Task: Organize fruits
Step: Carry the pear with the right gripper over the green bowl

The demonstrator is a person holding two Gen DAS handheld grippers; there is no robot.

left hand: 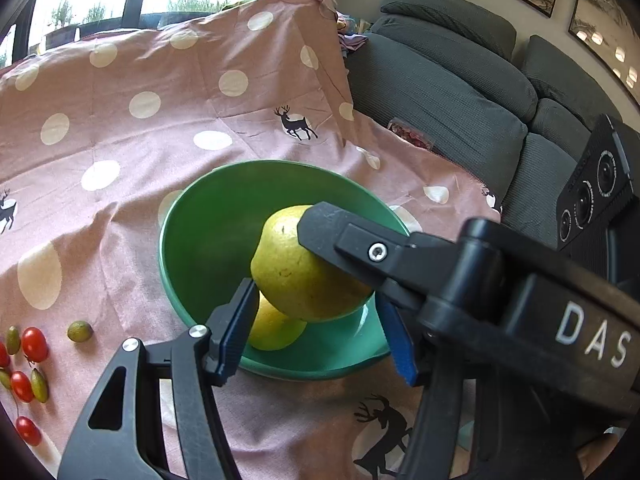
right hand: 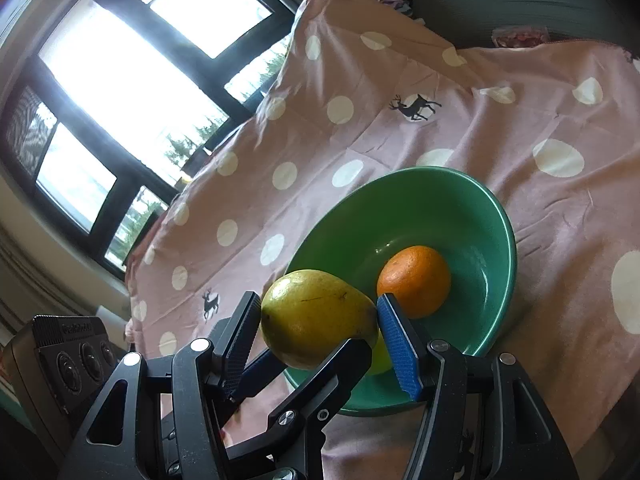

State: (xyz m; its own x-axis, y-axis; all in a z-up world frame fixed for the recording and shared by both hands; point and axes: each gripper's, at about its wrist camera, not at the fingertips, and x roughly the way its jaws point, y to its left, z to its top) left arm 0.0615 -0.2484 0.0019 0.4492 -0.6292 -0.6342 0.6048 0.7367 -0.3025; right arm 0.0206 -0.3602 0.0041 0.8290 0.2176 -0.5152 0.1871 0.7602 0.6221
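Over the green bowl on the cloth-covered tabletop, a yellow-green pear is held by both tools at once. The left gripper has its jaws at a middling spread, one black pad pressed to the pear's lower left side and the blue pad at its right end, though that second contact is partly hidden behind the other tool. The right gripper is clearer from its own camera: jaws about half spread and closed on the pear, black pad on the rounded end, blue pad on the narrow end. One finger of the left gripper crosses underneath the fruit there. The pear lies on its side, just inside the bowl's near rim.

Down in the bowl sits an orange, toward the middle, clear of the pear. A second yellowish fruit lies right beneath the pear; what kind it is, and whether the two touch, I cannot tell.

The pink cloth, dotted white and printed with black deer, covers the tabletop and rises over something tall at the far edge. The bowl stands nearer the edge that runs along the grey sofa. Away toward the opposite edge, red cherry tomatoes lie loose on the cloth among small green oval fruits, well apart from the bowl. Bright windows fill the wall beyond the far edge.
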